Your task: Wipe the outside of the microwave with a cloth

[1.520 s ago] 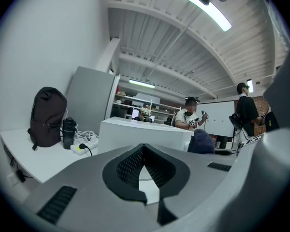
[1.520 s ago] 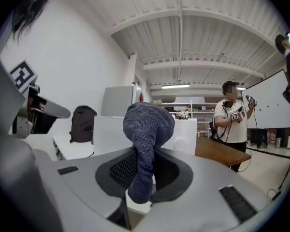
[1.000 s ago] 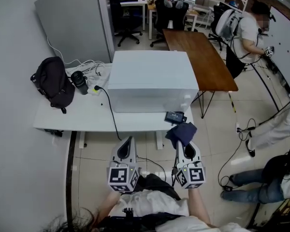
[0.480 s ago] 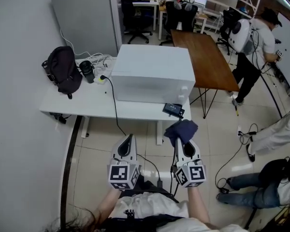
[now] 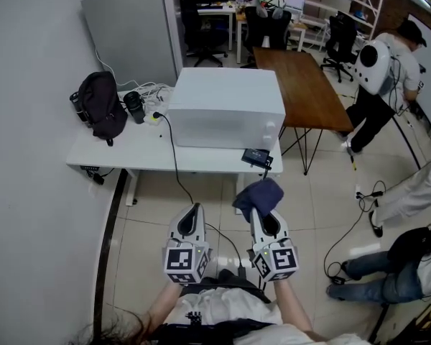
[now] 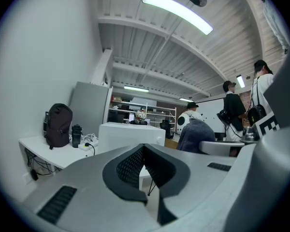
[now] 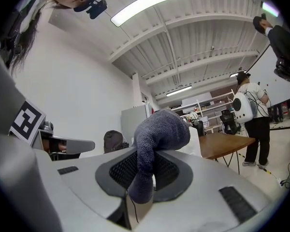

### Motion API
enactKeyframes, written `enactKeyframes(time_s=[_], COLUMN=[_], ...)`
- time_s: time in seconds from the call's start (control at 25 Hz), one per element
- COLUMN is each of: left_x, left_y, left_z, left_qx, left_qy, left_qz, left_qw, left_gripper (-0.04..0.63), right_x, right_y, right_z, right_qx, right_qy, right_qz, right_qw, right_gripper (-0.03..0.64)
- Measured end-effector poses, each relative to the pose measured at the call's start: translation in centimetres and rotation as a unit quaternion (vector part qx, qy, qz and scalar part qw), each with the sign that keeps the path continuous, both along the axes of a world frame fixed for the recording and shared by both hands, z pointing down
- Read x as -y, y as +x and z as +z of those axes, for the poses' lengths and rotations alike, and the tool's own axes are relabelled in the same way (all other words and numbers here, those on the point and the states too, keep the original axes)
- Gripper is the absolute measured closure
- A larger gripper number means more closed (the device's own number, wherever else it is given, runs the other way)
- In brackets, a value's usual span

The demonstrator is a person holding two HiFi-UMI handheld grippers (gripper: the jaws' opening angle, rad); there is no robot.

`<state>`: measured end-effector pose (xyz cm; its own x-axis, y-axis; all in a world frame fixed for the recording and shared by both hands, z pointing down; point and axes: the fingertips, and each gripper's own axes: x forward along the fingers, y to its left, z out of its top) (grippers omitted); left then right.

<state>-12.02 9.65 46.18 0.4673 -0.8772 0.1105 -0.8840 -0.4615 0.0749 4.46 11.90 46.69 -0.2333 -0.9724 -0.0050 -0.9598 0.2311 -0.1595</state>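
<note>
The white microwave [image 5: 226, 106] stands on a white desk [image 5: 129, 153], well ahead of both grippers. My right gripper [image 5: 258, 210] is shut on a dark blue cloth [image 5: 258, 197], which bunches over its tip; in the right gripper view the cloth [image 7: 157, 139] droops between the jaws. My left gripper [image 5: 191, 216] is shut and holds nothing. The left gripper view shows the microwave [image 6: 130, 135] far off beyond the closed jaws. Both grippers hang over the tiled floor, short of the desk's front edge.
A black backpack [image 5: 100, 108], a dark cup [image 5: 134, 106] and a power strip with cables [image 5: 152, 117] sit left of the microwave. A small black device [image 5: 256, 156] lies at the desk's front right. A wooden table [image 5: 302, 88] and people stand at the right.
The view has shifted back slightly from the desk. My right gripper with the cloth has drifted a little left and toward me. The person at the far right has walked on.
</note>
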Motion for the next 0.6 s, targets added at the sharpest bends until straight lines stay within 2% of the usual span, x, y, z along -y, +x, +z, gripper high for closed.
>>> enactKeyframes(time_s=[0.6], left_x=[-1.6], left_y=[-1.8], left_z=[0.1], left_qx=[0.009], left_qy=[-0.001], left_qz=[0.030], left_qw=[0.9995], left_gripper=[0.601], right_x=[-3.2], right_y=[-4.4], right_z=[0.8], right_qx=[0.030], right_qy=[-0.034], right_qz=[0.001], right_qw=[0.999], right_gripper=[0.534])
